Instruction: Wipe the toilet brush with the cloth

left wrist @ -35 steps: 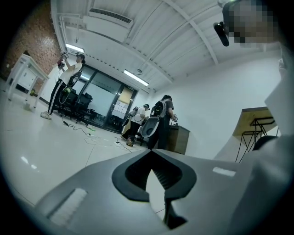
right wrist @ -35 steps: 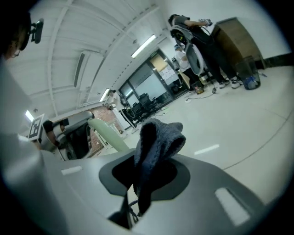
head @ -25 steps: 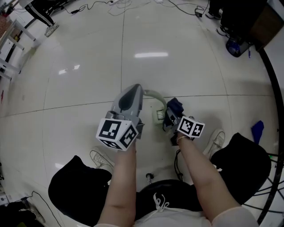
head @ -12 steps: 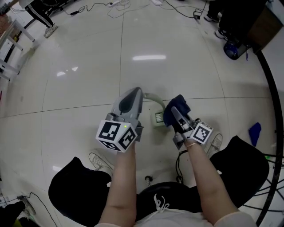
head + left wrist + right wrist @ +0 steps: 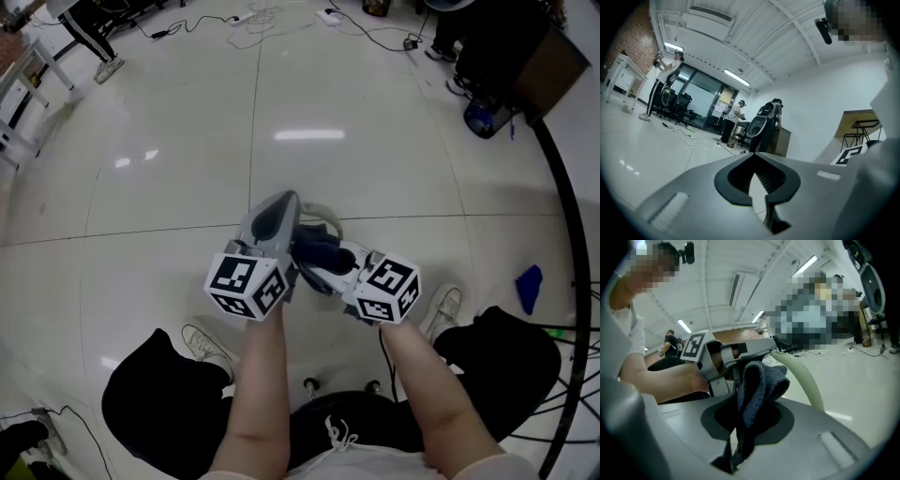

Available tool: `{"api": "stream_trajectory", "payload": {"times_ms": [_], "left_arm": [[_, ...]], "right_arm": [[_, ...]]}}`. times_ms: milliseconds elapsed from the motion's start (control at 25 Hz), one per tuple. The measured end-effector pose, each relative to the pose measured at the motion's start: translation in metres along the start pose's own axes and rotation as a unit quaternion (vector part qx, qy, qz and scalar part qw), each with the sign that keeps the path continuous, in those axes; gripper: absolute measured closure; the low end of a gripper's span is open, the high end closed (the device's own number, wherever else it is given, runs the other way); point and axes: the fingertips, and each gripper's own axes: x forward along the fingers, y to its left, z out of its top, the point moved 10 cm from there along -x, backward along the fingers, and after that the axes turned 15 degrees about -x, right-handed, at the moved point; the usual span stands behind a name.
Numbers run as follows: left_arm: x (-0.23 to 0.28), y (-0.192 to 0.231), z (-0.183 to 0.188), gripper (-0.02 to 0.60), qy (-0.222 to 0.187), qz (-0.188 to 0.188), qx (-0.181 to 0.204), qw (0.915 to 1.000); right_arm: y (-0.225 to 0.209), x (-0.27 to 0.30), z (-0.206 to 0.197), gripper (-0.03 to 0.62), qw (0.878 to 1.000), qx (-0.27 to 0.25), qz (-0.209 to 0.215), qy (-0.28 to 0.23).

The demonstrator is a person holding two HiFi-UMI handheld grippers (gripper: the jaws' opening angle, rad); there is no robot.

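Note:
The toilet brush's pale green curved handle arcs out from the tip of my left gripper, which looks shut on its end. In the left gripper view the jaws of the left gripper stand almost together with a pale sliver between them. My right gripper is shut on a dark blue cloth and sits right beside the left gripper. In the right gripper view the cloth bulges from the right gripper, and the handle runs just behind it. The brush head is hidden.
White tiled floor lies below. The person's shoes and dark trousers are close under the grippers. A blue scrap lies at the right beside a black curved tube. Cables and dark furniture stand at the far edge.
My right gripper has swung left with the cloth, from beside the brush head to up against the handle by the left gripper. The left gripper has stayed put.

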Motion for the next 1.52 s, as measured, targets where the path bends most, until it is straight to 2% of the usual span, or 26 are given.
{"api": "stream_trajectory", "payload": {"times_ms": [80, 200, 360, 520, 720, 960, 1240, 1520], "left_arm": [[-0.001, -0.002, -0.001, 0.575, 0.003, 0.0, 0.004, 1.0], [0.001, -0.004, -0.001, 0.575, 0.008, -0.001, 0.008, 0.9999], [0.0, -0.004, -0.002, 0.575, 0.01, -0.005, 0.007, 0.9999], [0.001, -0.006, -0.001, 0.575, 0.01, -0.013, 0.003, 0.9999], [0.0, -0.002, -0.002, 0.575, -0.001, -0.026, -0.029, 0.9993], [0.0, -0.002, -0.002, 0.575, 0.003, -0.03, -0.026, 0.9992], [0.0, -0.002, 0.003, 0.575, 0.018, -0.018, 0.018, 0.9995], [0.004, -0.002, 0.002, 0.575, 0.024, -0.021, 0.036, 0.9988]], "right_arm": [[-0.002, 0.008, 0.006, 0.531, 0.999, 0.0, -0.034, 0.028], [-0.01, 0.015, 0.015, 0.53, 0.993, 0.047, -0.095, 0.043], [-0.015, 0.019, 0.013, 0.531, 0.982, 0.128, -0.136, 0.025], [-0.022, 0.012, -0.006, 0.53, 0.962, 0.212, -0.17, -0.004], [-0.032, 0.008, -0.039, 0.53, 0.944, 0.262, -0.198, -0.008], [-0.041, 0.001, -0.078, 0.53, 0.917, 0.316, -0.242, -0.002], [-0.041, 0.006, -0.112, 0.53, 0.899, 0.361, -0.246, 0.012], [-0.042, 0.015, -0.166, 0.53, 0.878, 0.394, -0.265, 0.067]]}}
